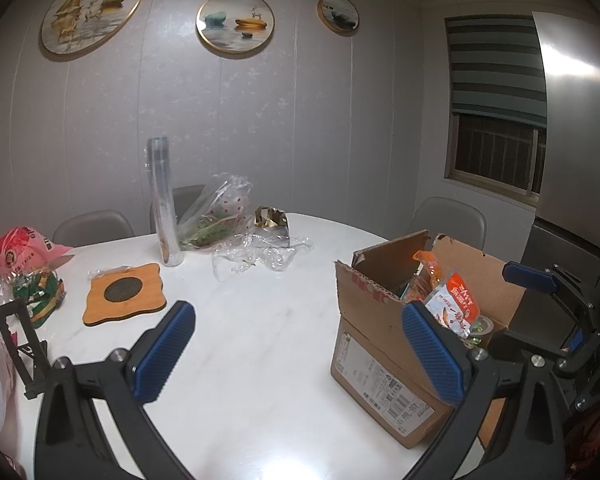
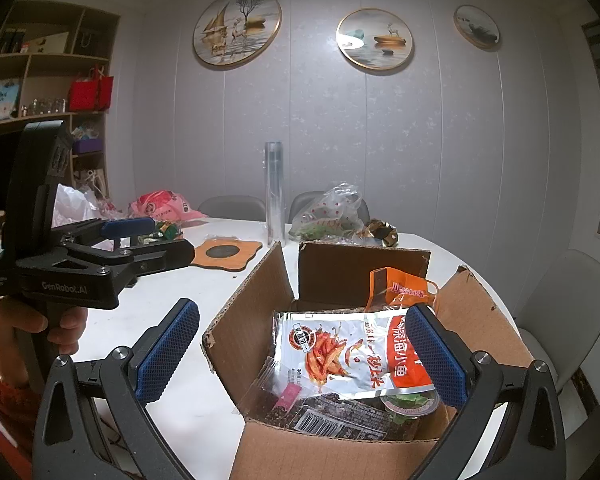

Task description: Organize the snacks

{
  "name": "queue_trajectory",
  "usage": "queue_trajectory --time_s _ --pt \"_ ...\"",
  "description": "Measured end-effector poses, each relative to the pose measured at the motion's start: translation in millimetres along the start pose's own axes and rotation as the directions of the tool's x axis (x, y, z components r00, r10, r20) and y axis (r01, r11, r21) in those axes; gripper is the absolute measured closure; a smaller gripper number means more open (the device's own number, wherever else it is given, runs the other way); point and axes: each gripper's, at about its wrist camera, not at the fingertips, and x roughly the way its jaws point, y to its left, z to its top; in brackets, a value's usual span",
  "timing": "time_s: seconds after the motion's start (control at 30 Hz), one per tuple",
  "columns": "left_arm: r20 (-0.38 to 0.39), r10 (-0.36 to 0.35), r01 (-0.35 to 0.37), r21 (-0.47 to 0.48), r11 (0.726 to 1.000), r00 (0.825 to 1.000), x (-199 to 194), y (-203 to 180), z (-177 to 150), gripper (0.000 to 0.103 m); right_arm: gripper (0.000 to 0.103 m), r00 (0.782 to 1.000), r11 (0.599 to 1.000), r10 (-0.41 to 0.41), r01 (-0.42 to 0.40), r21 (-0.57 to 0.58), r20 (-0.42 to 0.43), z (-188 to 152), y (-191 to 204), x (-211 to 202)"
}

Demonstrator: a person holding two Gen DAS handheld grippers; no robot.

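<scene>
An open cardboard box (image 2: 256, 336) stands on the white table (image 2: 204, 276) and holds several snacks: a silver and orange fish snack packet (image 2: 340, 356) on top, an orange packet (image 2: 400, 284) behind it, a dark barcoded packet (image 2: 340, 412) and a small cup (image 2: 410, 402). My right gripper (image 2: 302, 350) is open and empty above the box's near side. My left gripper (image 1: 300, 350) is open and empty over the table, left of the box (image 1: 380, 380). The left gripper also shows in the right wrist view (image 2: 140, 236).
A pink bag (image 1: 20, 250) and a green packet (image 1: 40, 296) lie at the table's left. A wooden coaster (image 1: 124, 294), a tall clear tube (image 1: 162, 204), a clear bag of snacks (image 1: 216, 216), a gold wrapper (image 1: 272, 220) and crumpled plastic (image 1: 260, 256) sit further back. Grey chairs surround the table.
</scene>
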Motion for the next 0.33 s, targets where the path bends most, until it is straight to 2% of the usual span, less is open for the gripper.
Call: queue_trajectory --time_s 0.33 --pt "0.003 -0.004 0.004 0.004 1.000 1.000 -0.7 -0.5 0.3 0.001 0.000 1.000 1.000 0.000 0.000 0.001 0.000 0.0 -0.1 -0.2"
